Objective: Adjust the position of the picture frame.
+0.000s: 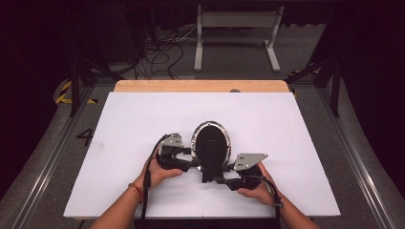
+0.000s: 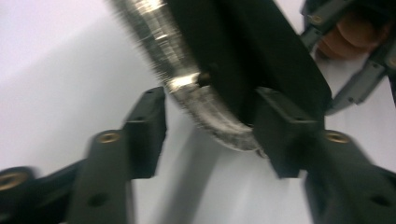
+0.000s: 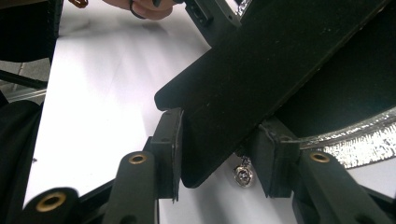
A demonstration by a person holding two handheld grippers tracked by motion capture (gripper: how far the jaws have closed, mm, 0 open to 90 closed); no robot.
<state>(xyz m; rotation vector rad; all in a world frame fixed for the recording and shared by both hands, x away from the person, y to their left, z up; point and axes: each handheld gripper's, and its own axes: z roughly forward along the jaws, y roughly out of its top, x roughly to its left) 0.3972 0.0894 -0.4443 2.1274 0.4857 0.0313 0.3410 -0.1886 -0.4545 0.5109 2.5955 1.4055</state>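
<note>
An oval object with a glittery silver rim and a black face lies at the table's middle front. A flat black flap runs from it toward the person. My left gripper comes in from the left. In the left gripper view it is open, its jaws straddling the rim's lower edge. My right gripper comes in from the right. In the right gripper view it is shut on the flap's end, with a small silver stud below.
A white board covers the table, with a wooden strip along the far edge. Beyond it stand a grey frame and loose cables on the floor. The person's hands hold both grippers near the front edge.
</note>
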